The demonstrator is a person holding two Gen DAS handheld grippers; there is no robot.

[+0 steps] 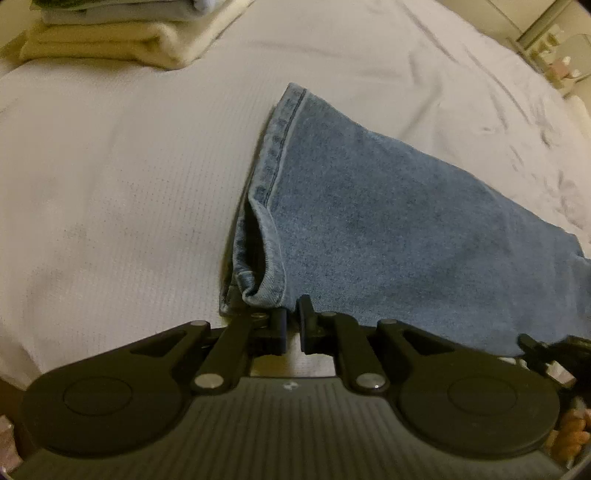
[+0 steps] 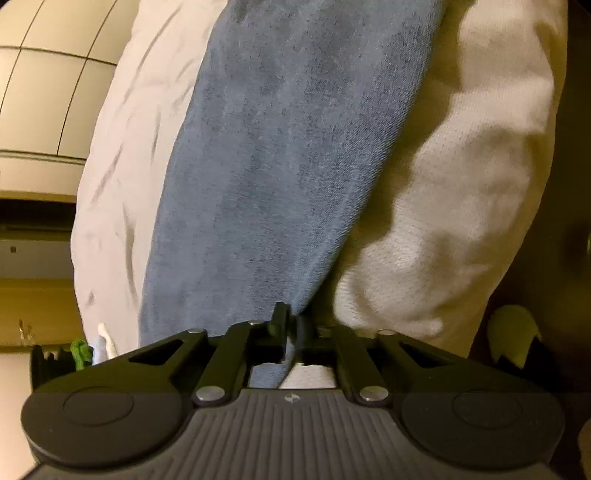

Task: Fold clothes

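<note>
We see one pair of jeans lying on the white bed, the hem toward the pile of about three folded clothes at the far corner. We hold two grippers. The left gripper has a narrow gap, just at the hem corner, gripping nothing. The right gripper is closed on the jeans' edge.

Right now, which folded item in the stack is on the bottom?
The cream towel: thick and pale yellow, it lies on the white bedspread, under the grey-blue folded garments.
</note>
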